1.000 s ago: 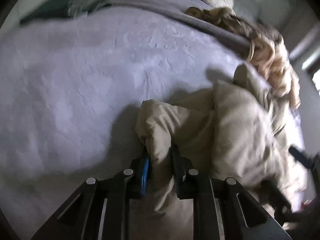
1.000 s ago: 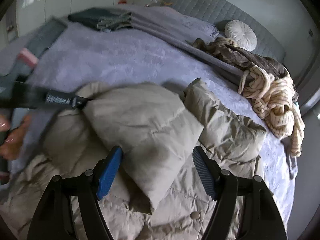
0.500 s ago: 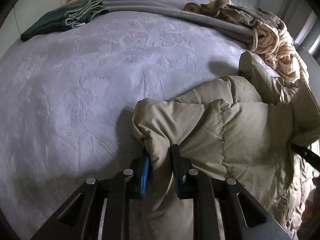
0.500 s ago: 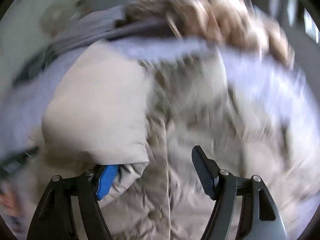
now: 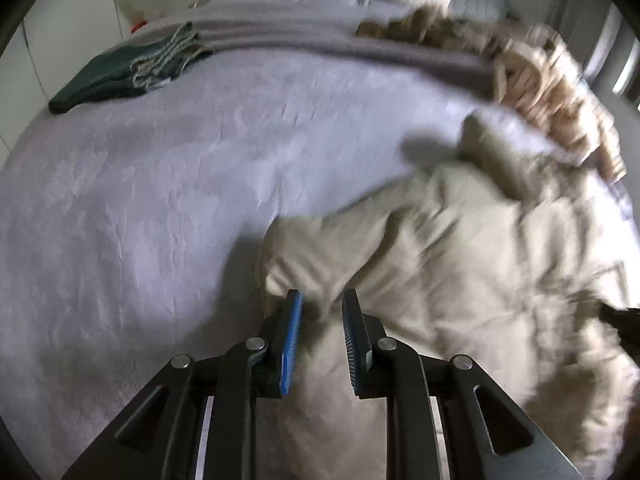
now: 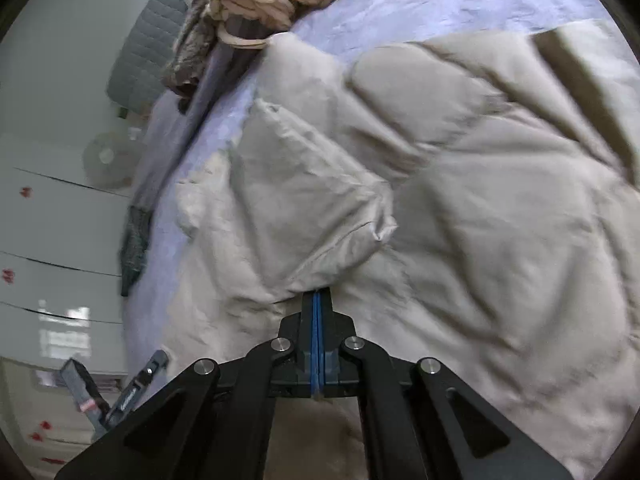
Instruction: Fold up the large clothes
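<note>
A beige puffer jacket (image 5: 460,264) lies crumpled on the lilac bedspread (image 5: 160,184), toward the right. My left gripper (image 5: 320,300) is shut on a bunched fold at the jacket's left end. In the right wrist view the jacket (image 6: 440,184) fills most of the frame. My right gripper (image 6: 317,294) has its blue pads pressed together at the edge of a folded flap of the jacket (image 6: 320,216); a thin layer of fabric seems pinched between them.
A folded dark green garment (image 5: 120,76) lies at the far left of the bed. A chunky cream knit (image 5: 560,92) and a brown garment (image 6: 192,40) are heaped at the far right by the grey headboard (image 6: 140,60). White drawers (image 6: 60,240) stand beside the bed.
My right gripper has closed from wide open and swung round to the jacket's flap edge. My left gripper keeps its hold on the jacket, which has spread out to the right.
</note>
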`<state>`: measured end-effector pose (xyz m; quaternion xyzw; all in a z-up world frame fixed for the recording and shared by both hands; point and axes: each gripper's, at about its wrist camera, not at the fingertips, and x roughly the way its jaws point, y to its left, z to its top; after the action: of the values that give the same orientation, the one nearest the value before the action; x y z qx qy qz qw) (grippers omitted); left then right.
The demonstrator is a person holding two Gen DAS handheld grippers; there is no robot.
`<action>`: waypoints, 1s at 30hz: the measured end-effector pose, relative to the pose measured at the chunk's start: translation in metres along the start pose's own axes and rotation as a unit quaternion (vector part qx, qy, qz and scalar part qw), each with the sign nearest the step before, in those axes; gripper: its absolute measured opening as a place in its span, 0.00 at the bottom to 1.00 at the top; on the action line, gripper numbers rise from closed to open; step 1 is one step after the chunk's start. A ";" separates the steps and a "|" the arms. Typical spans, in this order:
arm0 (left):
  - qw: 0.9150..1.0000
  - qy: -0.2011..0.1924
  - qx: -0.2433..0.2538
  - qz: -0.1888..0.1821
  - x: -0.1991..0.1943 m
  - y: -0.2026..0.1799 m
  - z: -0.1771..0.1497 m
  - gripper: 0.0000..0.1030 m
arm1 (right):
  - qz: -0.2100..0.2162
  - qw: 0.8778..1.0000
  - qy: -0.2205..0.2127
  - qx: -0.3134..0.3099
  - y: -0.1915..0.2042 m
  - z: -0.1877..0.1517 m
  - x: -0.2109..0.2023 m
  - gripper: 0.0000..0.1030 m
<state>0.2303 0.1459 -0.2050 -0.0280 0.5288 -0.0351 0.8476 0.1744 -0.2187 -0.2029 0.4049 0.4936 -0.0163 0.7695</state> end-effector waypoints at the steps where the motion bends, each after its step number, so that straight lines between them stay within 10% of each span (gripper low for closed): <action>1: 1.000 0.002 -0.008 -0.005 0.002 0.001 -0.001 0.22 | 0.015 1.000 0.007 0.002 -0.007 -0.003 -0.008 0.01; 3: 1.000 -0.006 -0.025 -0.017 -0.003 0.006 -0.001 0.22 | 0.025 1.000 0.016 0.002 -0.014 0.002 -0.018 0.03; 5: 0.999 -0.009 -0.036 -0.021 -0.008 0.009 0.001 0.22 | 0.027 1.000 0.011 0.011 -0.023 0.009 -0.027 0.54; 7: 0.999 -0.016 -0.040 -0.025 -0.014 0.012 0.006 0.22 | 0.057 0.998 -0.006 0.040 -0.034 0.018 -0.035 0.69; 12: 0.998 -0.021 -0.048 -0.030 -0.018 0.013 0.012 0.22 | 0.090 0.992 0.015 0.086 -0.046 0.035 -0.015 0.62; 14: 0.999 -0.010 -0.046 -0.024 -0.010 0.011 0.010 0.22 | 0.076 0.994 0.034 0.075 -0.041 0.035 -0.011 0.07; 30: 1.000 0.008 0.002 0.020 0.016 -0.006 -0.008 0.22 | -0.071 0.997 0.011 0.001 -0.063 -0.021 -0.068 0.06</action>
<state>0.2302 0.1382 -0.2218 -0.0153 0.5361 -0.0196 0.8438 0.0973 -0.2729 -0.1929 0.3703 0.5291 -0.0669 0.7605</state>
